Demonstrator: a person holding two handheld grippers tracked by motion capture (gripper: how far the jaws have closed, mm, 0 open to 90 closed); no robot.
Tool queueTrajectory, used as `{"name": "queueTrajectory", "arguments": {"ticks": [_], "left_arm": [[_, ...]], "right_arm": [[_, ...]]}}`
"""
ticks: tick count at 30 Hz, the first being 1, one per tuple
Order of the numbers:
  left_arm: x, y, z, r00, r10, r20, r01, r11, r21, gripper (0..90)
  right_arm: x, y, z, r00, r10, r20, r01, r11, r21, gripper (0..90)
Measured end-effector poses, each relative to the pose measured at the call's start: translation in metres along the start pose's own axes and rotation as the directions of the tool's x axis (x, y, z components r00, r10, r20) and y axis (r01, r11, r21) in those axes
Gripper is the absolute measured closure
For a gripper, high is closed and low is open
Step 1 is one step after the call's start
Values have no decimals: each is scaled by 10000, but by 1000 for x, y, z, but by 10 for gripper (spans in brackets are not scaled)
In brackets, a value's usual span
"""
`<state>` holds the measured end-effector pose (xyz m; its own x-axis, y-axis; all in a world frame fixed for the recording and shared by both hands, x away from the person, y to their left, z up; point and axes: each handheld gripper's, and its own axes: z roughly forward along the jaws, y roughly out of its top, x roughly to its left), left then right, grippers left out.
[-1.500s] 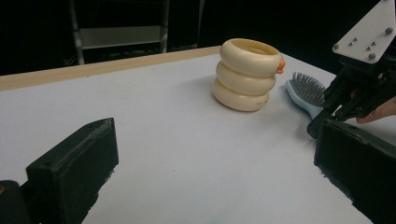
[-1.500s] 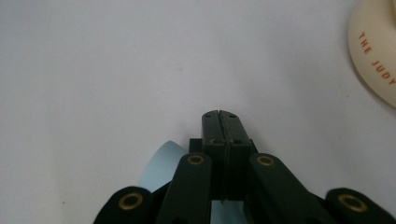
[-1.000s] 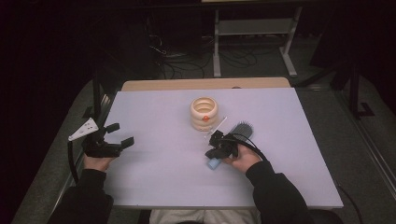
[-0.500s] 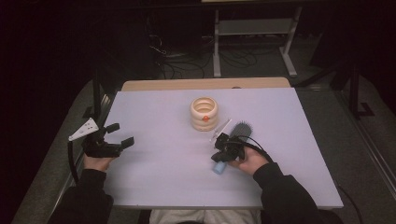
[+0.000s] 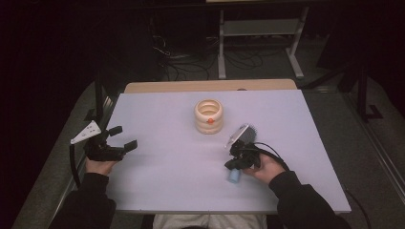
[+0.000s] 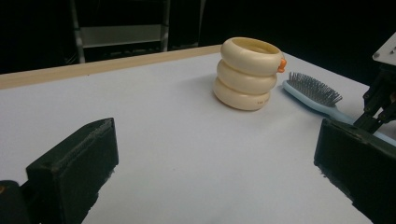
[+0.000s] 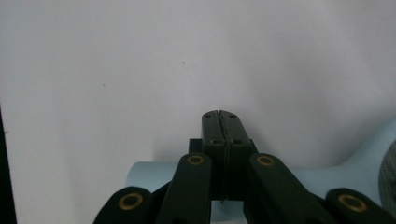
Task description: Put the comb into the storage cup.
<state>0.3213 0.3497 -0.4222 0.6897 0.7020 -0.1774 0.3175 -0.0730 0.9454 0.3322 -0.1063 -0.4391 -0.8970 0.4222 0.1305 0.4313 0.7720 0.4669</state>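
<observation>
Meanwhile right gripper [image 5: 237,164], hairbrush [image 6: 312,91] drawn nearer person; left gripper [image 5: 117,138] unmoved.

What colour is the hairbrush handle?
Light blue; the hairbrush handle shows best in the left gripper view.

Black two-jaw left gripper [image 5: 118,139] with blocky square pads and grey three-cornered top plate, black right gripper [image 5: 235,161] with brass-ringed linkage pivots, trailing black cables, dark long sleeves

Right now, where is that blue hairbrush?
In the high view the hairbrush lies on the table's right half, under the right gripper, nearer the person than the cream ring-shaped holder.
</observation>
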Motion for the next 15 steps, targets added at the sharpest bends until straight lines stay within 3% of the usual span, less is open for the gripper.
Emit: {"name": "queueTrajectory", "arguments": {"ticks": [15], "left_arm": [[0,0,1,10000,-42,-9,42,10000,10,0]], "right_arm": [[-5,-24,-14,9991,431,33,-431,9991,46,886]]}}
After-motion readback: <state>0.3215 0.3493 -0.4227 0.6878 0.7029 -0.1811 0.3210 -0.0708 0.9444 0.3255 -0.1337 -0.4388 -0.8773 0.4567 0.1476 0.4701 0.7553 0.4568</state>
